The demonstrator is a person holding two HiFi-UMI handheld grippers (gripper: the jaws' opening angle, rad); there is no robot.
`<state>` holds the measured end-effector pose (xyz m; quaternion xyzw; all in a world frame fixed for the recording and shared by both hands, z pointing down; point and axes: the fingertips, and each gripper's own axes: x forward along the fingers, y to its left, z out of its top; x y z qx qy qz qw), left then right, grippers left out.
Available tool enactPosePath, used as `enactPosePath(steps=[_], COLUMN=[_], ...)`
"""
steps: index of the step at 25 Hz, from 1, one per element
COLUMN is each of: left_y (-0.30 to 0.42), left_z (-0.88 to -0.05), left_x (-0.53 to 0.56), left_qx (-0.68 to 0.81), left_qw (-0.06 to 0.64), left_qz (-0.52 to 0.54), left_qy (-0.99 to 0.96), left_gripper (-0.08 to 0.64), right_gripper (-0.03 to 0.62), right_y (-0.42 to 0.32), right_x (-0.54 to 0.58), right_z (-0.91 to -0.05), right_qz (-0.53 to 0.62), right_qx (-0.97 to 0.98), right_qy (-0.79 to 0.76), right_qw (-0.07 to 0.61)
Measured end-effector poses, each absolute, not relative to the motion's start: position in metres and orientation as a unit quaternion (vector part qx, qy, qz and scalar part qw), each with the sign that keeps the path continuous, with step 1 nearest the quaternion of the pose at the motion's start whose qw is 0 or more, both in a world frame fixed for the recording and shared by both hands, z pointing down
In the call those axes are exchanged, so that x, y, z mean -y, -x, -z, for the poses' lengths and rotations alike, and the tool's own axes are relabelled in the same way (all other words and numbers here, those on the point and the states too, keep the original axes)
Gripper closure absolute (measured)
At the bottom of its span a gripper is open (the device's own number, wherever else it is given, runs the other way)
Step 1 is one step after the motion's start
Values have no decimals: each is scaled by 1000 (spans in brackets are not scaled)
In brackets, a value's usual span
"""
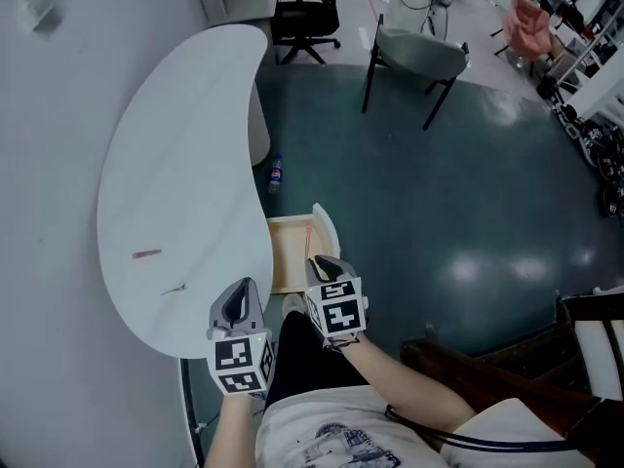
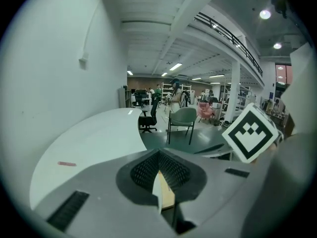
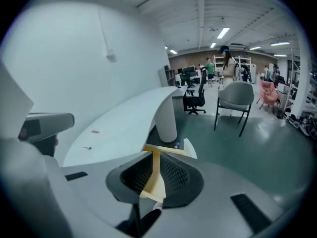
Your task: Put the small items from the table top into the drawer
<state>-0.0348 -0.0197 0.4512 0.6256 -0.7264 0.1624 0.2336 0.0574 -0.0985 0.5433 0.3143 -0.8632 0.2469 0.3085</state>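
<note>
- task status, as a judgement: nothing is in hand yet. the drawer [image 1: 290, 261] stands pulled out, and the next step looks like a first reach to the table [image 1: 185, 135]. whether anything lies in the drawer is too small to tell.
- left gripper [image 1: 237, 302]: fingers released, jaws only a slit apart with nothing between them. through the slit its own view shows just the drawer edge. it hovers off the table's near rim.
- right gripper [image 1: 327, 264]: likewise released, a narrow slit, nothing gripped. it hangs over the drawer's near end.
- pink strip [image 1: 147, 254]: lies flat on the table at about 10 o'clock from the left gripper, well apart from it. the drawer is at its 3 o'clock.
- dark bit [image 1: 175, 289]: a thin scrap near the table's near rim. it is at 5 o'clock from the pink strip and 9 o'clock from the left gripper, and is the closer of the two items.
- handling, judged: both look light, flat and low on a smooth top, so they would likely skid or flip if nudged sideways.
- where to hold: the pink strip is best pinched across its short width at mid-length, with the tips coming down from above. the dark bit looks wire-thin, so it would need the tips to close fully.
- bottle [image 1: 276, 174]: lies on the floor at 12 o'clock from the drawer, so it is probably no part of the job.
</note>
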Motion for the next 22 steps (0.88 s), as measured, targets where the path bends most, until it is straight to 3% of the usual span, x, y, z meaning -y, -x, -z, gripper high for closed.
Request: enactPosePath(steps=[14,22], left_y=[-3,27], left_z=[-373,-343], left_x=[-21,-69], left_qx=[746,775], left_qw=[184,162], left_qz=[-128,-118], left_qy=[-627,-600], left_gripper=[526,526], right_gripper=[565,571], right_y=[-91,-69], right_x=[55,22], right_z=[-405,-358], right_qz=[-184,-141], right_qx=[928,952], right_qy=[-253,-216], right_qw=[202,164])
